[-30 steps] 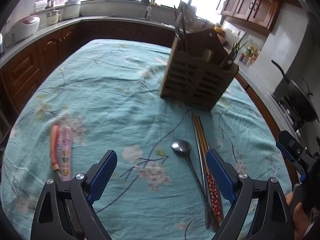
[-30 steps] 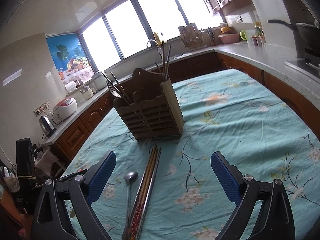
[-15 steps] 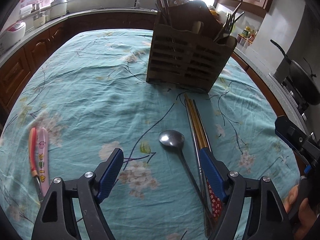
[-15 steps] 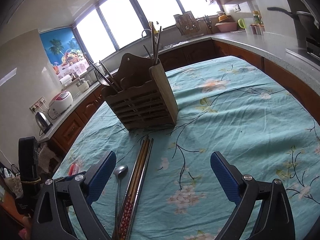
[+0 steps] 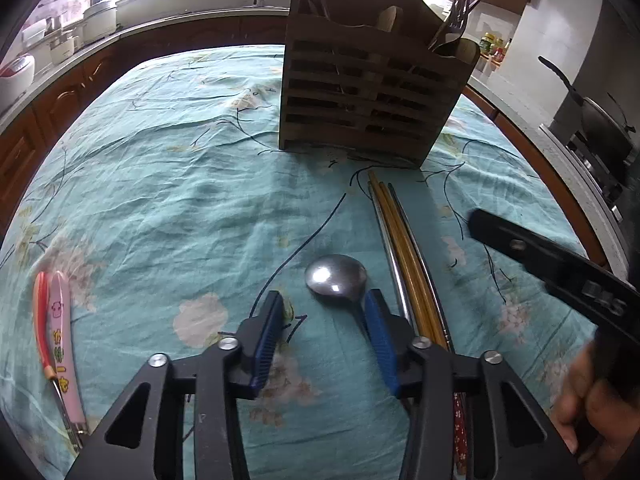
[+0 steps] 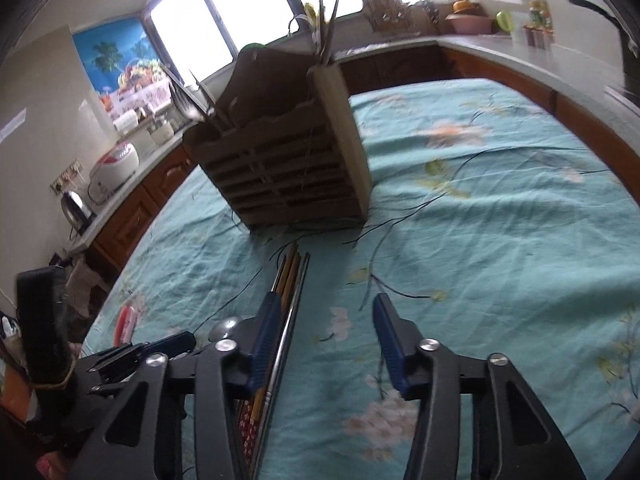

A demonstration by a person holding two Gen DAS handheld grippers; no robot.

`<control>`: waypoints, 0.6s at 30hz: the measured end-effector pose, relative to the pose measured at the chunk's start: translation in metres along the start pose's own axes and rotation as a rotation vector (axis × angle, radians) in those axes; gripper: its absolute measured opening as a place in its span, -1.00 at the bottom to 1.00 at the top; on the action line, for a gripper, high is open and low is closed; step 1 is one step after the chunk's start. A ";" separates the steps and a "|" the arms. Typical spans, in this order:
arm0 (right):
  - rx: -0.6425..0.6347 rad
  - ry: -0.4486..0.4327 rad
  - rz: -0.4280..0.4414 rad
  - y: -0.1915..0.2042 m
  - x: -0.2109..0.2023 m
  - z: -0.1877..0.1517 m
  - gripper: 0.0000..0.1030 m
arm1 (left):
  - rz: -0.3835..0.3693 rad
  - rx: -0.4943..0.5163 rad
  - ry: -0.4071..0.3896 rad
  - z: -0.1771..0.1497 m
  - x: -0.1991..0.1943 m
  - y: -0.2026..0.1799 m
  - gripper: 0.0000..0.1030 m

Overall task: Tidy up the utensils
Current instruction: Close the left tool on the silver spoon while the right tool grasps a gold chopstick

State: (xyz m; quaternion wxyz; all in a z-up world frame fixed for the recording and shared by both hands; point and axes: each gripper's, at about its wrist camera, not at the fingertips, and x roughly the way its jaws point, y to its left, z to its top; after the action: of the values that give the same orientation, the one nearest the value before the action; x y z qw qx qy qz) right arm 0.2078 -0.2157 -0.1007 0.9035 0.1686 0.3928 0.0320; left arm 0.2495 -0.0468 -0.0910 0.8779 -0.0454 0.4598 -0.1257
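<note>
A metal spoon lies on the teal floral tablecloth, bowl toward the wooden utensil caddy. Beside it on the right lie several chopsticks. My left gripper hovers over the spoon's neck, its jaws closing, the handle running under the right blue pad; the pads do not press on it. In the right wrist view my right gripper is closing too, nothing between its pads. The chopsticks run under its left finger, and the caddy stands behind them.
Pink and orange utensils lie at the cloth's left edge. The other gripper and a hand reach in from the right. Kitchen counters, a rice cooker and a wok ring the table.
Both grippers have dropped closer to the cloth and moved toward the caddy. Their jaws have narrowed markedly. The left one now sits over the spoon.
</note>
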 end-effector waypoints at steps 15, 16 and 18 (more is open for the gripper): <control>-0.102 0.139 -0.041 0.020 0.058 0.015 -0.75 | -0.021 -0.020 0.026 0.010 0.002 0.027 -0.45; -0.107 0.142 -0.045 0.021 0.059 0.016 -0.76 | -0.026 -0.024 0.031 0.011 0.004 0.027 -0.45; -0.118 0.148 -0.049 0.023 0.061 0.019 -0.76 | -0.028 -0.027 0.035 0.013 0.006 0.027 -0.45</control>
State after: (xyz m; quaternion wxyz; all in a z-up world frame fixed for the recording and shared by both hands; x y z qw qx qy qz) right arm 0.2652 -0.1879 -0.1237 0.8808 0.1025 0.4600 0.0453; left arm 0.2686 -0.0225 -0.0939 0.8673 -0.0617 0.4759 -0.1326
